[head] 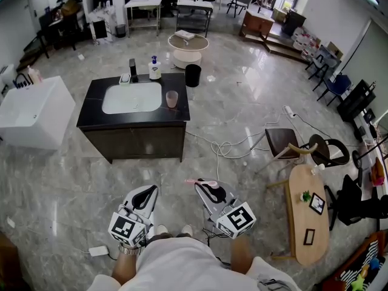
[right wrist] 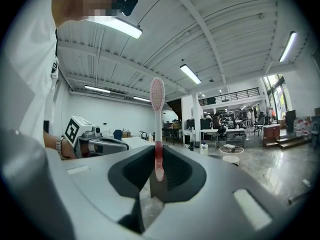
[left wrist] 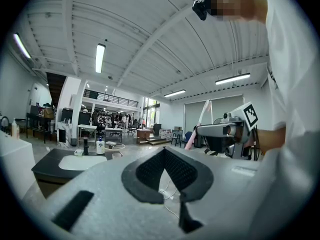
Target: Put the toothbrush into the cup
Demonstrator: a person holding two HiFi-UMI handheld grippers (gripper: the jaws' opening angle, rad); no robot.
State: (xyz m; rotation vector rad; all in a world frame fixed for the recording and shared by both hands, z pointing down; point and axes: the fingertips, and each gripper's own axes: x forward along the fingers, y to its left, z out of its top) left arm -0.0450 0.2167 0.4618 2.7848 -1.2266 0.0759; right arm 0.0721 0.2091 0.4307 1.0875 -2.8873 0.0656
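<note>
A pink toothbrush [head: 202,182] is clamped by its handle end in my right gripper [head: 208,188], which is shut on it. In the right gripper view the toothbrush [right wrist: 158,124] stands upright from the gripper [right wrist: 158,159], bristle head on top. My left gripper [head: 144,196] is held beside it at waist height, shut with nothing in it [left wrist: 164,154]. The pinkish cup [head: 172,99] stands on the right end of the black vanity counter [head: 91,117], next to the white sink basin [head: 132,97]. It is far ahead of both grippers.
A soap bottle [head: 154,69] and a black faucet [head: 133,70] stand behind the basin. A black bin [head: 193,75] sits past the vanity and a white tub [head: 33,111] to its left. Cables [head: 227,147], a chair [head: 285,143] and a wooden table [head: 308,214] lie to the right.
</note>
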